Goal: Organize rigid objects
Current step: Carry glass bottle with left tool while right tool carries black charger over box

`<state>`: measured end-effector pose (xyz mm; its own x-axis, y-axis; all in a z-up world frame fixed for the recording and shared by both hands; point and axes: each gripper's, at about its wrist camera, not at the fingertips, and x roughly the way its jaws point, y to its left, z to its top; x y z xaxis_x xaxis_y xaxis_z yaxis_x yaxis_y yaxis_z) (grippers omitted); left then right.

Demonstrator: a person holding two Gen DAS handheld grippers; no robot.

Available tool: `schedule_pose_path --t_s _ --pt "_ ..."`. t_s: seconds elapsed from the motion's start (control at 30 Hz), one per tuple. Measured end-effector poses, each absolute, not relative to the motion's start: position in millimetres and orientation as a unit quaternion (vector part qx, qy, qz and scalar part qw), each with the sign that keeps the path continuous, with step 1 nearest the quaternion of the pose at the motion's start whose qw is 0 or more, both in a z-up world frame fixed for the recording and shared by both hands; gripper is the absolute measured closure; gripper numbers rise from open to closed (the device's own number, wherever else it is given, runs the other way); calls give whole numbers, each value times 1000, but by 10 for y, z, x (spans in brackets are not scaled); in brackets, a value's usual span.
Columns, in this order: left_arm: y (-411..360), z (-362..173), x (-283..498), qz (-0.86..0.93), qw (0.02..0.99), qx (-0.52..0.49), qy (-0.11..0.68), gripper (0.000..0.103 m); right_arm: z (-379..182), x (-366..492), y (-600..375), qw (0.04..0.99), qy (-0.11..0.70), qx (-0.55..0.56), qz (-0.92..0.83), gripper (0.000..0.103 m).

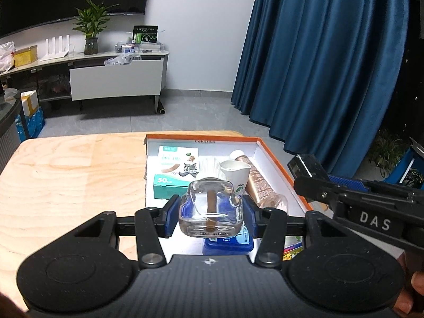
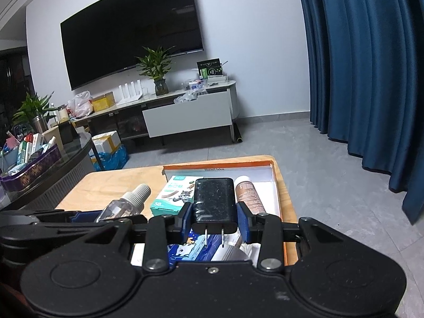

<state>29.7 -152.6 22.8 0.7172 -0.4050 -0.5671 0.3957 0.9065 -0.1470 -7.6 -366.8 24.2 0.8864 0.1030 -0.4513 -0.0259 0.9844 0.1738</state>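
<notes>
my left tongs (image 1: 210,213) gripped the clear glass bottle (image 1: 211,210) by its flat sides, and my right tongs (image 2: 214,221) pinched the black charger (image 2: 214,202), prongs toward me. i held both over the orange-rimmed box (image 1: 273,156), probably to drop them in beside the green carton (image 1: 175,172).

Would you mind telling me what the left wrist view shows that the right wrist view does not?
Only the left wrist view: the white cup in the box, and the glass bottle's base with its brown wick, gripped by the left hand-held gripper.

Only the right wrist view: the charger's two prongs, gripped by the right hand-held gripper.

Both: the orange-rimmed box, teal carton, brown tube.
</notes>
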Motion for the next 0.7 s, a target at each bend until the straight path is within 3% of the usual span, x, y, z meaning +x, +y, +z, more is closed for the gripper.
schedule_pose_path --t_s 0.7 --pt "-1714 102 552 -235 912 -12 334 54 105 405 -3781 960 269 77 24 59"
